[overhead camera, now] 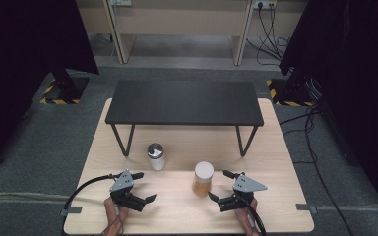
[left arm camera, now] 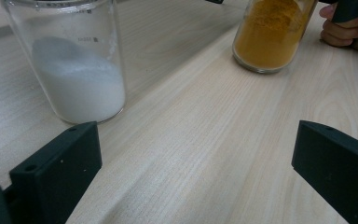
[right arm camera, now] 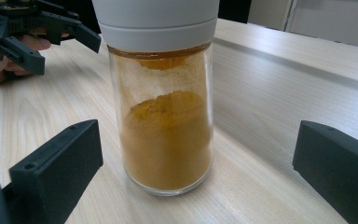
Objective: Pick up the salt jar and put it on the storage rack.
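both sets of tongs, left (overhead camera: 139, 187) and right (overhead camera: 221, 186), hang spread and empty over the pale wooden counter (overhead camera: 275, 162), the right pair lined up on the clear glass jar of orange powder with a white lid (overhead camera: 203, 178), apparently just before a grasp. the jar stands upright near the counter's front, long axis vertical, lid up, just beside the right tongs; the next move likely calls for easing the jaws around its body and pressing in.

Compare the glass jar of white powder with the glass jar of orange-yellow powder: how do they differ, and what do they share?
The glass jar of white powder has a shiny metal lid; the glass jar of orange-yellow powder has a white one. The white-powder jar stands nearer the black shelf; the orange-yellow one stands nearer the table's front edge. Both are clear, upright, partly filled and ungripped.
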A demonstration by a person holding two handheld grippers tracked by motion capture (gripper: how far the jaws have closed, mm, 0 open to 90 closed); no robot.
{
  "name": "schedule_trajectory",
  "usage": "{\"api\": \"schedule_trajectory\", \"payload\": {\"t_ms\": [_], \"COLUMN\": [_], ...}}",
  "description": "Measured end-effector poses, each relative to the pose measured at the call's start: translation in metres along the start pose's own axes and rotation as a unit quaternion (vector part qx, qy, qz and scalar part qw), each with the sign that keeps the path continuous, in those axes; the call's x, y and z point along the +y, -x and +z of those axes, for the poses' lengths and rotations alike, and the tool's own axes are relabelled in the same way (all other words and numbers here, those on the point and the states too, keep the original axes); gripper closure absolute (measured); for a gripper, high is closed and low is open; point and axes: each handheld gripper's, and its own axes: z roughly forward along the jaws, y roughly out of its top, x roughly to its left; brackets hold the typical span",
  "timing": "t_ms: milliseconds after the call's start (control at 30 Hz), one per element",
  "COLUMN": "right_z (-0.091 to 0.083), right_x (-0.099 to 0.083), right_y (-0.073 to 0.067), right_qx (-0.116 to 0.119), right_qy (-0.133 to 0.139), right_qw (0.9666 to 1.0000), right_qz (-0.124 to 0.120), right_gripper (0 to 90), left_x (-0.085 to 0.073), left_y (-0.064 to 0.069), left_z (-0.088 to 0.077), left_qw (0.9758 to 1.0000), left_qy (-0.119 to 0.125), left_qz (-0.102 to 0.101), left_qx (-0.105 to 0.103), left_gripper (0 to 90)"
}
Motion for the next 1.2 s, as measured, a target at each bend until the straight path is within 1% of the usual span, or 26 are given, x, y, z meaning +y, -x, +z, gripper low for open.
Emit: {"api": "schedule_trajectory", "payload": {"t_ms": [700,800,833,867,1000,1133,1200], "right_z": [0.000,0.000,0.000,0.000,0.000,0.000,0.000], "right_x": [0.000,0.000,0.000,0.000,-0.001,0.000,-0.001], "right_y": [0.000,0.000,0.000,0.000,0.001,0.001,0.001], "right_qx": [0.001,0.001,0.001,0.001,0.001,0.001,0.002], "right_qy": [0.001,0.001,0.001,0.001,0.002,0.002,0.002], "right_qw": [1.0000,1.0000,1.0000,1.0000,1.0000,1.0000,1.0000], "right_qz": [0.000,0.000,0.000,-0.001,0.000,0.000,0.000], "right_gripper": [1.5,1.5,1.5,1.5,1.5,1.5,1.5], "left_x": [-0.001,-0.002,-0.004,-0.007,-0.009,-0.009,-0.012], "left_y": [-0.001,-0.001,-0.001,-0.001,-0.001,-0.002,-0.007], "left_z": [0.000,-0.001,-0.001,-0.002,-0.003,-0.002,-0.002], "left_qw": [1.0000,1.0000,0.9999,0.9996,0.9995,0.9995,0.9990], "left_qy": [0.002,0.007,0.012,0.023,0.027,0.029,0.039], "left_qz": [0.001,0.002,0.005,0.013,0.014,0.008,-0.006], "left_qx": [-0.004,-0.005,-0.008,-0.011,-0.010,-0.013,-0.021], "left_gripper": [0.9,0.8,0.8,0.0,0.0,0.0,0.2]}}
